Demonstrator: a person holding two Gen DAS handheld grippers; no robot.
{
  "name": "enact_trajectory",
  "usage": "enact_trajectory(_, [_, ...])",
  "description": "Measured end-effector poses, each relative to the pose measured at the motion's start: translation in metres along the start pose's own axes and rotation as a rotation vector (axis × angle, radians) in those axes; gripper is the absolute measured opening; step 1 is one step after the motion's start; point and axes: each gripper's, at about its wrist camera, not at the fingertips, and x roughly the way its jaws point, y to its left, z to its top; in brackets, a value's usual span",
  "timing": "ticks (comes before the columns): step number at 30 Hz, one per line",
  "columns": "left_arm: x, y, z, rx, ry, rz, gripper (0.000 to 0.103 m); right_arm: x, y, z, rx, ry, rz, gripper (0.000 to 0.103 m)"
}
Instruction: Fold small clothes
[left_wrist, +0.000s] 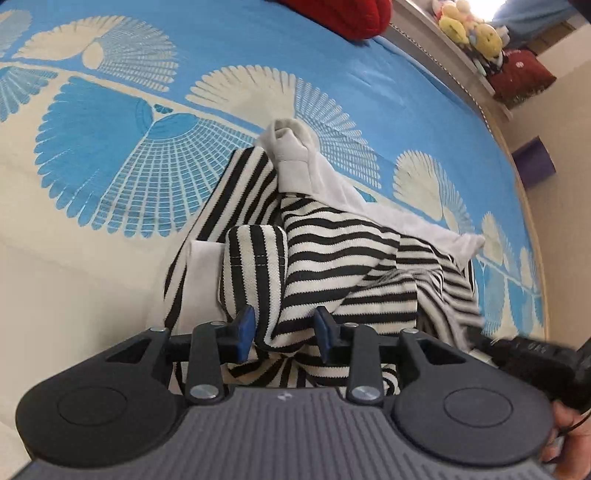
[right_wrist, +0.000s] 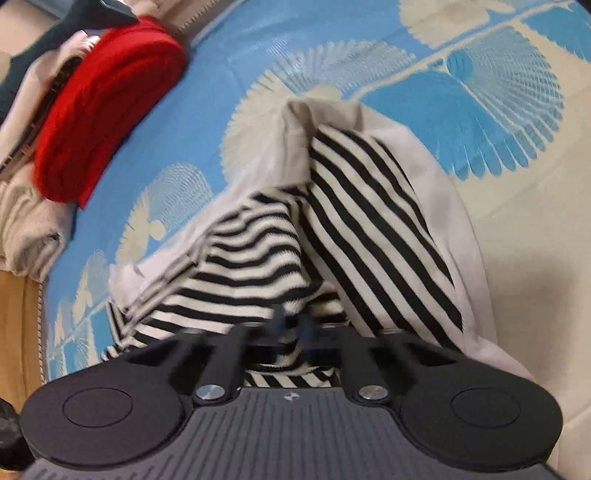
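Striped garment (left_wrist: 332, 258) between parted left tool (left_wrist: 284, 334) pads.

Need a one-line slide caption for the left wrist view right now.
Left gripper straddles a bunched fold of the striped garment on the blue patterned bedspread.

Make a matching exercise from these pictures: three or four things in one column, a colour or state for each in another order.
Things:
1. bedspread
2. folded knit
3. garment being folded
4. right gripper

Colour or state:
A. black and white stripes
B. jaws shut
C. blue with cream fan pattern
D. red

Pairs: 1-C, 2-D, 3-A, 4-B
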Motion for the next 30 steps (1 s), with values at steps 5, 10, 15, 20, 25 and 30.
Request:
enact_trajectory(5, [-0.047,-0.009,0.007,0.015,-0.153,-0.194,0.003,-0.067,-0.002,0.027,0.043,-0.244,0.195,0.001])
enact_trajectory(10, [-0.034,0.004,0.002,0.026,-0.074,-0.044,0.003,-0.06,-0.019,0.037,0.029,-0.151,-0.014,0.001])
enact_trajectory(15, [-0.005,0.021,-0.002,-0.036,0.035,0.109,0.005,-0.018,-0.034,0.022,0.058,-0.014,-0.235,0.008])
enact_trajectory(20, [-0.043,-0.013,0.003,0.085,-0.176,-0.031,0.008,-0.044,0.003,0.022,-0.142,-0.195,-0.198,0.044])
enact_trajectory(25, [0.002,-0.035,-0.02,0.194,0.06,-0.075,0.026,-0.024,0.009,0.016,-0.199,-0.05,-0.034,0.051])
enact_trajectory(30, [0.024,-0.011,-0.017,0.151,0.066,0.235,0.028,0.014,-0.016,0.007,-0.201,0.09,-0.314,0.053])
